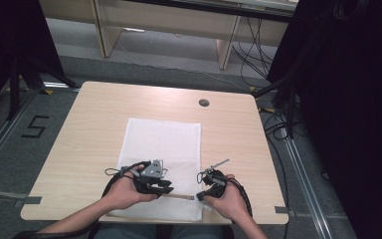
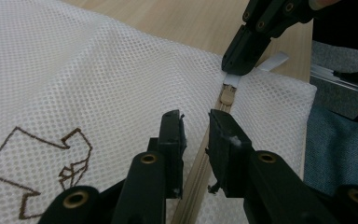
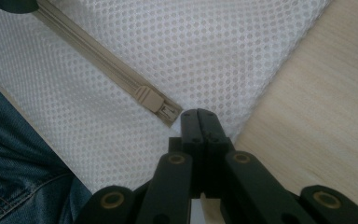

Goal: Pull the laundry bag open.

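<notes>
A white mesh bag (image 1: 161,142) lies flat on the wooden table (image 1: 87,129), its beige zipper (image 1: 181,197) running along the near edge. My left gripper (image 1: 166,188) hovers over that zipper (image 2: 196,175), and its jaws (image 2: 196,123) stand apart with the strip running between them, the pads not pressing on it. The zipper's slider (image 2: 225,96) sits just ahead. At the zipper's end my right gripper (image 1: 201,195) is shut, and the left gripper view shows its tip (image 2: 237,70) pinching a small white tab (image 2: 232,80). In the right gripper view the slider (image 3: 150,99) lies just left of the closed tips (image 3: 199,112).
A brown stitched emblem (image 2: 51,158) marks the bag's mesh. A round cable hole (image 1: 204,102) sits near the table's far edge. The person's jeans (image 3: 18,163) are close under the near table edge. Dark stands and cables flank the table.
</notes>
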Demonstrator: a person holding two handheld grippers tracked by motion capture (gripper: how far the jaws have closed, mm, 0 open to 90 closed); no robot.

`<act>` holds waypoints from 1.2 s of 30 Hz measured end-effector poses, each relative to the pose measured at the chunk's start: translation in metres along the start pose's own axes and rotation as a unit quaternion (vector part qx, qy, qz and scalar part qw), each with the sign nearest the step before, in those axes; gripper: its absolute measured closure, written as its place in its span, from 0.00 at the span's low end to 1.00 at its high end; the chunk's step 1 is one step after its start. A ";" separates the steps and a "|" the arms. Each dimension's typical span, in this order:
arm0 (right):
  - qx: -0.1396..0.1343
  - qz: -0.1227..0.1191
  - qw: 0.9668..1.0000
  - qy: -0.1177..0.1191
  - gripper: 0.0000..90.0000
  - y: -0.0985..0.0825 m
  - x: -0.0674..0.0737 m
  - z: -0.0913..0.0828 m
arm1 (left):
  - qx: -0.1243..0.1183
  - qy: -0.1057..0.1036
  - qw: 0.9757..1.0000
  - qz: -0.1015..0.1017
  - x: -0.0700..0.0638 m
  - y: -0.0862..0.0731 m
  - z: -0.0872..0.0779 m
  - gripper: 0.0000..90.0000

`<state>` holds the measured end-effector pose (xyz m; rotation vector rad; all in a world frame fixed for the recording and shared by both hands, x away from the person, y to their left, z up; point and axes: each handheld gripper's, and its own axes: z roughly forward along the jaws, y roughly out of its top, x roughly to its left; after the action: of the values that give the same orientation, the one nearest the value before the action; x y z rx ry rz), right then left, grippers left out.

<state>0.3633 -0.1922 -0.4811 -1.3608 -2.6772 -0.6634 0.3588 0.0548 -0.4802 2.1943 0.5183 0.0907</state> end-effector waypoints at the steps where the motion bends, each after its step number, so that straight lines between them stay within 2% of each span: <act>1: 0.006 0.005 1.000 0.001 1.00 0.000 0.001 0.001 | 0.003 -0.004 1.000 0.002 0.000 0.001 0.002 0.83; 3: 0.008 0.006 1.000 -0.003 1.00 0.001 0.001 0.002 | 0.008 -0.008 1.000 0.004 -0.001 0.002 0.007 0.83; 7: 0.012 -0.022 0.999 -0.020 1.00 0.003 0.005 0.003 | 0.015 -0.017 1.000 0.011 -0.005 0.006 0.017 0.83; 8: 0.017 -0.023 0.999 -0.025 1.00 0.004 0.006 0.003 | 0.015 -0.020 1.000 0.013 -0.006 0.007 0.019 0.83; 10: 0.024 -0.015 0.999 -0.026 1.00 0.005 0.007 0.003 | 0.015 -0.028 0.999 0.017 -0.008 0.010 0.024 0.83; 11: 0.021 -0.023 0.999 -0.028 1.00 0.005 0.006 0.004 | 0.018 -0.028 0.999 0.024 -0.008 0.011 0.026 0.83; 12: 0.022 -0.014 0.999 -0.026 1.00 0.005 0.006 0.004 | 0.018 -0.029 0.999 0.021 -0.010 0.012 0.029 0.83; 15: 0.022 -0.025 0.999 -0.026 1.00 0.005 0.006 0.004 | 0.026 -0.029 0.999 0.027 -0.012 0.015 0.035 0.83; 19: 0.022 -0.023 0.999 -0.027 1.00 0.006 0.006 0.004 | 0.038 -0.035 0.998 0.036 -0.014 0.016 0.045 0.83; 20: 0.030 -0.008 0.999 -0.024 1.00 0.005 0.009 0.003 | 0.038 -0.037 0.998 0.033 -0.015 0.016 0.047 0.83; 21: 0.030 -0.004 0.999 -0.021 1.00 0.005 0.009 0.003 | 0.039 -0.041 0.998 0.034 -0.016 0.016 0.050 0.83; 24: 0.030 -0.005 0.999 -0.024 1.00 0.005 0.009 0.003 | 0.040 -0.045 0.998 0.035 -0.017 0.016 0.054 0.83; 25: 0.023 -0.018 0.999 -0.030 1.00 0.005 0.008 0.003 | 0.041 -0.045 0.998 0.034 -0.016 0.016 0.056 0.83; 26: 0.019 -0.020 0.999 -0.031 1.00 0.005 0.008 0.004 | 0.044 -0.045 0.997 0.043 -0.015 0.017 0.056 0.83; 27: 0.023 -0.015 0.999 -0.032 1.00 0.005 0.009 0.004 | 0.040 -0.046 0.998 0.030 -0.016 0.017 0.058 0.83; 29: 0.020 -0.023 0.999 -0.028 1.00 0.005 0.007 0.004 | 0.039 -0.045 0.998 0.034 -0.016 0.017 0.060 0.83; 33: 0.021 -0.023 0.999 -0.028 1.00 0.005 0.006 0.004 | 0.042 -0.047 0.997 0.037 -0.018 0.017 0.065 0.85; 34: 0.023 -0.013 0.999 -0.027 1.00 0.005 0.007 0.004 | 0.042 -0.046 0.997 0.039 -0.018 0.017 0.065 0.85; 36: 0.021 -0.014 0.999 -0.021 1.00 0.005 0.005 0.004 | 0.045 -0.043 0.997 0.050 -0.018 0.017 0.066 0.87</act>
<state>0.3647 -0.1840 -0.4813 -1.3449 -2.7305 -0.5855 0.3637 -0.0100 -0.5066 2.3006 0.3703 0.0271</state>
